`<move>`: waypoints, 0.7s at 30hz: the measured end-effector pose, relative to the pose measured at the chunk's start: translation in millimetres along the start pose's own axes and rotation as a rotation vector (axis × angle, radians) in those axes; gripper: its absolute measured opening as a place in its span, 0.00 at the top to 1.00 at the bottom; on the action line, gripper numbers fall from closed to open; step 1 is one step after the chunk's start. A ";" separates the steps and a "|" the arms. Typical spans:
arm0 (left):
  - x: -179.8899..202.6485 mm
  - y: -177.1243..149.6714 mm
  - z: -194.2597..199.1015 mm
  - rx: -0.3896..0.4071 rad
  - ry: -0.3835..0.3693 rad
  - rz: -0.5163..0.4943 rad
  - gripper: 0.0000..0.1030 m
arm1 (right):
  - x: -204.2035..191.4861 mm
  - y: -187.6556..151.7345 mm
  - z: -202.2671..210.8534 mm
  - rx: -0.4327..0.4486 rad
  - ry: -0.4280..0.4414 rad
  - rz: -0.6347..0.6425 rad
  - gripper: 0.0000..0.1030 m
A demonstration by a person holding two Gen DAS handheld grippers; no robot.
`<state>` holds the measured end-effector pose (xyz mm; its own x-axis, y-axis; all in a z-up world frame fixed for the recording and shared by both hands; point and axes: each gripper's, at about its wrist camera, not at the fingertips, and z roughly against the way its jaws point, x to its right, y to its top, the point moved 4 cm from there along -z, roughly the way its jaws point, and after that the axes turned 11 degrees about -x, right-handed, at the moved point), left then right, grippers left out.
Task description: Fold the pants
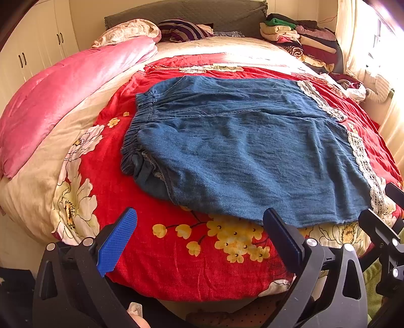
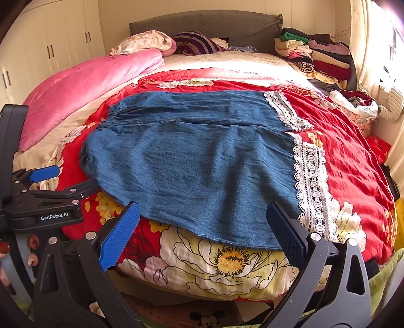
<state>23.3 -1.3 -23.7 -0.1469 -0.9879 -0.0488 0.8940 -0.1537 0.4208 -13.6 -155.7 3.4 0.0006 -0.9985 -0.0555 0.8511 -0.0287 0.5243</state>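
Blue denim pants (image 1: 240, 151) (image 2: 197, 161) lie spread flat on a red floral bedspread, elastic waistband at the left, white lace hems (image 1: 363, 156) (image 2: 311, 176) at the right. The two legs lie side by side, one beyond the other. My left gripper (image 1: 199, 227) hangs open over the near bed edge, just short of the near leg's edge. My right gripper (image 2: 202, 222) is open too, its right finger (image 2: 285, 232) close by the lace hem. Nothing sits between either pair of fingers. The left gripper's body also shows at the left edge of the right wrist view.
A pink quilt (image 1: 65, 93) is bunched along the bed's left side. Stacked folded clothes (image 1: 300, 35) (image 2: 318, 55) fill the back right corner by the window. Pillows lie at the grey headboard (image 2: 202, 22). White wardrobe doors (image 2: 50, 45) stand at the left.
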 end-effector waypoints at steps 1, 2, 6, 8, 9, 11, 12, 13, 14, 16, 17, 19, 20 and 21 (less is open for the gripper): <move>0.0 -0.1 0.0 0.001 -0.001 0.000 0.04 | 0.1 0.4 -0.2 0.000 -0.001 0.000 0.08; -0.3 0.3 -0.2 0.002 -0.001 0.000 0.04 | 0.1 0.9 -0.5 0.001 -0.002 0.001 0.08; -1.7 3.3 -0.7 0.006 -0.007 0.005 0.04 | -0.2 3.7 -2.0 -0.002 -0.001 0.007 0.08; -2.9 6.2 -1.3 0.010 -0.010 0.009 0.04 | -1.9 6.3 -2.8 -0.003 0.006 0.011 0.08; -3.9 8.8 -2.4 0.010 -0.011 0.010 0.04 | -2.7 7.8 -3.7 -0.005 0.011 0.013 0.08; -7.0 14.4 -4.6 0.009 -0.014 0.020 0.04 | -4.8 10.7 -5.4 -0.008 0.018 0.022 0.08; -8.3 16.3 -5.0 0.009 -0.016 0.021 0.04 | -6.7 14.3 -7.9 -0.012 0.022 0.030 0.08; -10.5 20.0 -5.6 0.010 -0.017 0.026 0.04 | -8.2 16.9 -9.5 -0.013 0.027 0.036 0.08; -12.3 22.9 -5.9 0.013 -0.017 0.028 0.04 | -9.2 19.5 -11.1 -0.015 0.033 0.040 0.08; -19.8 34.1 -7.9 0.021 -0.011 0.041 0.04 | -12.1 27.7 -16.1 -0.018 0.047 0.050 0.08; -22.3 38.2 -8.7 0.023 -0.010 0.046 0.04 | -13.1 31.4 -18.7 -0.023 0.057 0.056 0.08; -31.2 53.7 -13.3 0.019 -0.020 0.059 0.04 | -13.8 44.6 -24.0 -0.026 0.073 0.061 0.08; -34.2 59.2 -15.2 0.015 -0.021 0.065 0.04 | -14.1 51.6 -26.6 -0.023 0.074 0.065 0.08; -39.3 69.0 -17.1 0.018 -0.021 0.070 0.04 | -13.8 61.9 -30.2 -0.019 0.071 0.073 0.08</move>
<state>98.0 26.7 -8.2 -0.0932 -0.9956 0.0000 0.8945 -0.0837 0.4391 55.0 -142.2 11.0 0.0997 -0.9920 -0.0779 0.8574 0.0459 0.5126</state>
